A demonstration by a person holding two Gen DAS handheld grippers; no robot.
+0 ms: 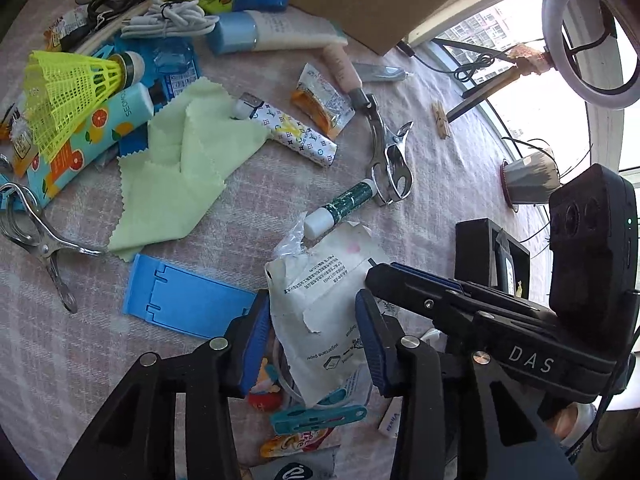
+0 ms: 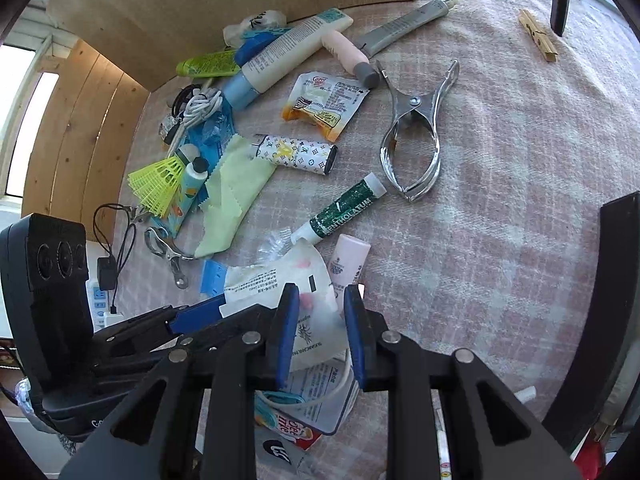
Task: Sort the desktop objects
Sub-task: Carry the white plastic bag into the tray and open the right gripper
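Many small items lie scattered on a pink plaid cloth point(image 1: 440, 168). My left gripper point(image 1: 312, 332) is open, its blue pads either side of a torn white paper packet point(image 1: 320, 280). My right gripper point(image 2: 320, 328) is open over the same white packet point(image 2: 276, 276); in the left wrist view it reaches in from the right point(image 1: 400, 276). A green Mentholatum lip balm point(image 2: 344, 212) lies just beyond the packet, also in the left wrist view point(image 1: 344, 208). A pink tube point(image 2: 348, 260) lies by my right gripper's right finger.
A steel clamp point(image 2: 412, 148), patterned lighter point(image 2: 296, 156), sauce sachet point(image 2: 324, 108), green cloth point(image 1: 180, 168), blue phone stand point(image 1: 184, 300), yellow shuttlecock point(image 1: 68, 88), tubes and cables lie around. A cardboard box point(image 2: 200, 8) stands behind. A black bin point(image 1: 488, 256) is at right.
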